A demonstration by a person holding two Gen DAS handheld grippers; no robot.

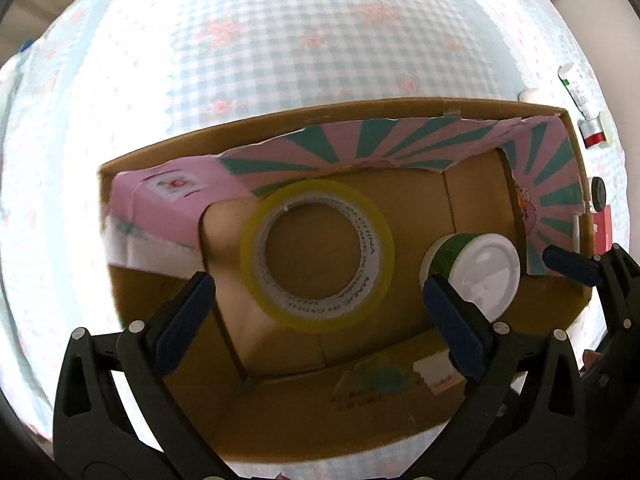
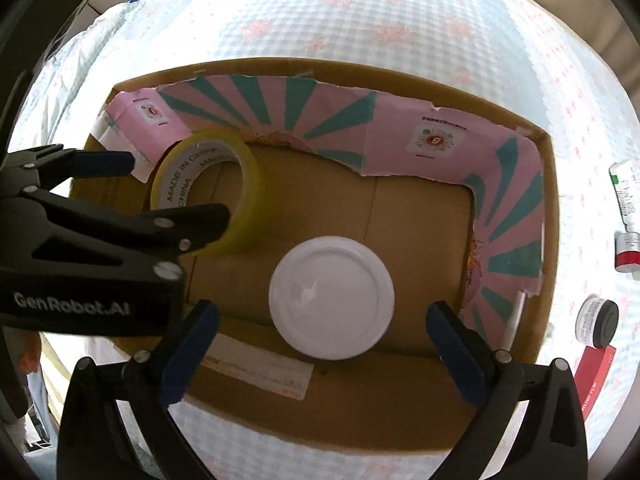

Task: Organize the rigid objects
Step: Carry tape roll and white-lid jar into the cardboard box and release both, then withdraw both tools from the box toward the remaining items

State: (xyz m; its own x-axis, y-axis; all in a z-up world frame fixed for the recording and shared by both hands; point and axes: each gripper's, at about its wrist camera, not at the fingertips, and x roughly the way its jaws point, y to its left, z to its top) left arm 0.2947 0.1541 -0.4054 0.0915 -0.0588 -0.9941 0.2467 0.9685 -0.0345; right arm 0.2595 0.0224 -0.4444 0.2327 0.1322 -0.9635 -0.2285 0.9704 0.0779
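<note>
An open cardboard box (image 1: pixel 332 404) (image 2: pixel 400 404) with a pink and teal lining stands on the checked cloth. A yellow tape roll (image 1: pixel 318 256) (image 2: pixel 208 196) is in the box's left part, tilted and blurred, free between the open fingers of my left gripper (image 1: pixel 320 320). A white-lidded jar with a green band (image 1: pixel 478 272) (image 2: pixel 332 298) stands in the box's right part. My right gripper (image 2: pixel 322 348) is open just above the jar lid. The left gripper (image 2: pixel 172 188) also shows in the right wrist view, open around the roll.
Outside the box's right wall lie a white and green tube (image 2: pixel 626 196) (image 1: pixel 578 92), a small red-banded bottle (image 2: pixel 628 250) (image 1: pixel 594 130), a black-capped jar (image 2: pixel 598 322) and a red card (image 2: pixel 596 376). The right gripper's fingertip (image 1: pixel 572 264) reaches over the box's right rim.
</note>
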